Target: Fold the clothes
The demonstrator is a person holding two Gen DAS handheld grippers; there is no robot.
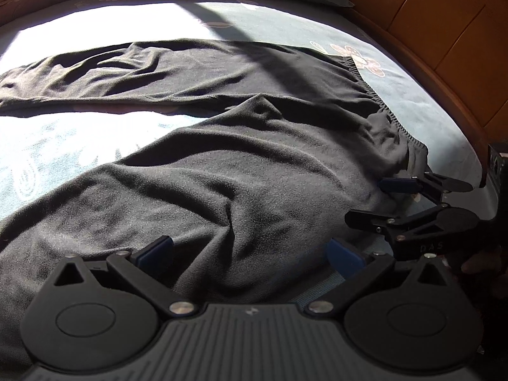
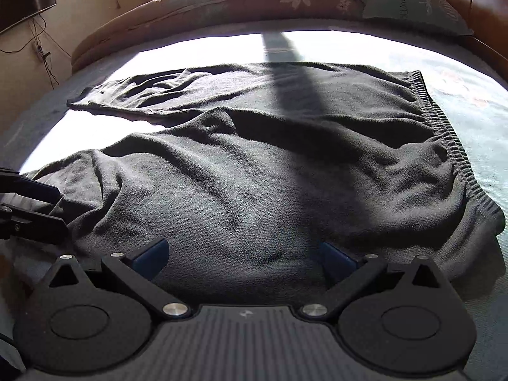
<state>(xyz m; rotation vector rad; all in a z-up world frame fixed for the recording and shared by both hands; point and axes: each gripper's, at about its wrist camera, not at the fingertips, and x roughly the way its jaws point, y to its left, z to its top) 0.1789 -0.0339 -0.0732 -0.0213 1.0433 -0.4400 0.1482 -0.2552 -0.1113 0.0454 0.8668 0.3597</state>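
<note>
Black trousers (image 2: 254, 165) lying spread on bed (image 2: 476, 101); left tongs (image 1: 250, 250) and right tongs (image 2: 244, 250) hovering released over near leg; pinching edge hem fully advisable before lifting

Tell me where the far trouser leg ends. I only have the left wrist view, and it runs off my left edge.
Observer: In the right wrist view the far leg ends in a cuff lying flat on the bed, short of the mattress edge.
Operator: Where is my left gripper along the near leg?
Observer: The left gripper is at the near leg's lower end, far from the waistband, with its jaws apart.
Operator: Anything past the foot of the bed?
Observer: A dark screen hangs on the wall there, with cables below it.
</note>
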